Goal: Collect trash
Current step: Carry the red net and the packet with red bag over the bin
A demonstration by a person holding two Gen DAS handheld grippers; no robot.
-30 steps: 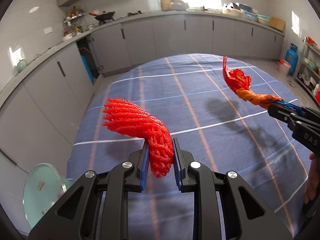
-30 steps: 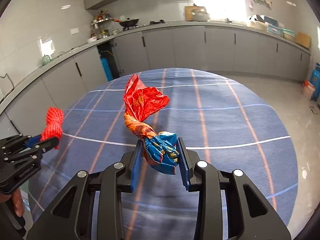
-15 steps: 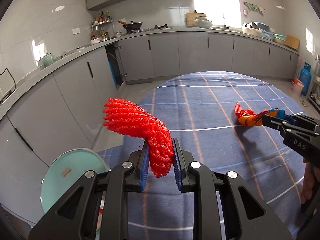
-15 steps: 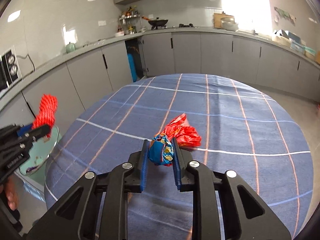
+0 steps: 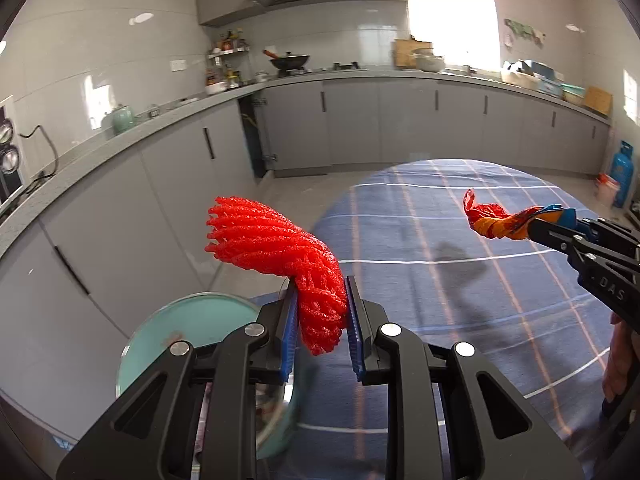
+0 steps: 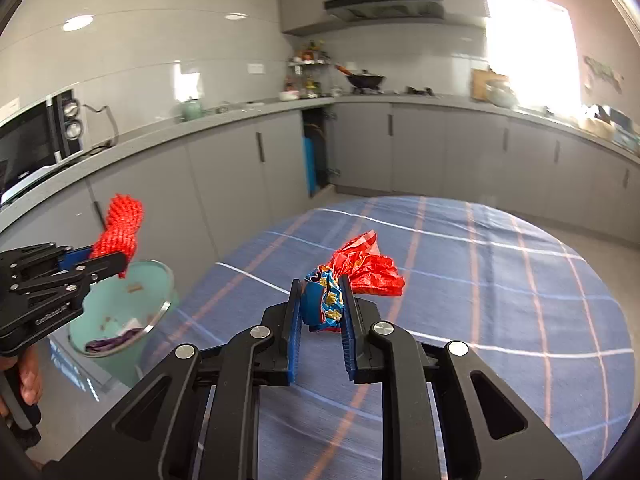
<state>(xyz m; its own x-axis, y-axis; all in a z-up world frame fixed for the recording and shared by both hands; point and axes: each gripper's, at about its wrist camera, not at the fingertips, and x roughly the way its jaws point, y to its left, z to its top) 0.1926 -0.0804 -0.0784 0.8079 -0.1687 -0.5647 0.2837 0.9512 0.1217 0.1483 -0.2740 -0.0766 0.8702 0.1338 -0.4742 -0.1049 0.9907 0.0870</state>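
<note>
My left gripper (image 5: 321, 312) is shut on a red foam net (image 5: 280, 248) and holds it in the air above the rim of a pale green trash bin (image 5: 188, 328). From the right wrist view the left gripper (image 6: 108, 260) with the red foam net (image 6: 120, 228) hangs over the trash bin (image 6: 120, 312), which holds some scraps. My right gripper (image 6: 320, 308) is shut on a twisted red and blue snack wrapper (image 6: 360, 268) above the blue table. The right gripper (image 5: 556, 228) and the snack wrapper (image 5: 496, 220) also show in the left wrist view.
The round table with a blue striped cloth (image 6: 480, 280) lies to the right of the bin. Grey kitchen cabinets (image 5: 160, 184) and a counter run along the left and back walls. A blue gas cylinder (image 5: 622, 172) stands at the far right.
Both grippers have swung left towards the bin. The left gripper with the net now hangs over the bin's rim. The right gripper has lifted and carries the wrapper above the table.
</note>
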